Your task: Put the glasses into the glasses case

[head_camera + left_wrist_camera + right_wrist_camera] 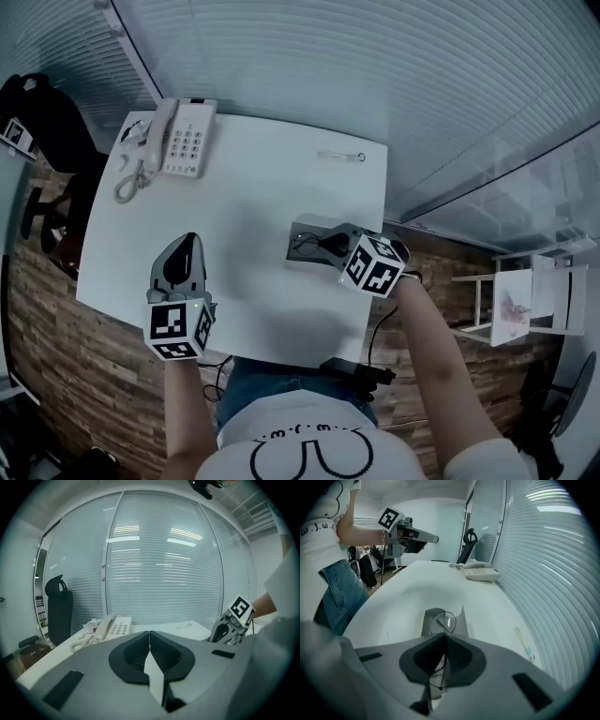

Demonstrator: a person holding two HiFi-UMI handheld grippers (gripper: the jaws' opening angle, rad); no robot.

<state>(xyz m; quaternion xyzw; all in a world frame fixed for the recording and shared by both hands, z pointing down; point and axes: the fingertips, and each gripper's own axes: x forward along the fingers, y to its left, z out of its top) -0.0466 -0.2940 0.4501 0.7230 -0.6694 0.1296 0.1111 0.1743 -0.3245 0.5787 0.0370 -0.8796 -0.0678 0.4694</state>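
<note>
Thin black wire-rimmed glasses point(444, 621) pinched in right claw point(445, 635), poised over open grey glasses case point(430, 620) at white desk's point(244, 169) 3 o'clock, apparently for lowering in. Left claw point(149, 634) pressed together, empty, idle near 8 o'clock.

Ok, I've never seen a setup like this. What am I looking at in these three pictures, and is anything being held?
There is no robot here: a person holds a two-jaw gripper in each hand, each carrying a marker cube. The head view looks down from a camera on the person's head. The other two views ride on the grippers and look along their jaws. On the white table lie a telephone and a grey glasses case, which appears open. The right gripper is shut on thin wire glasses, over the case. The left gripper is shut and empty.
</note>
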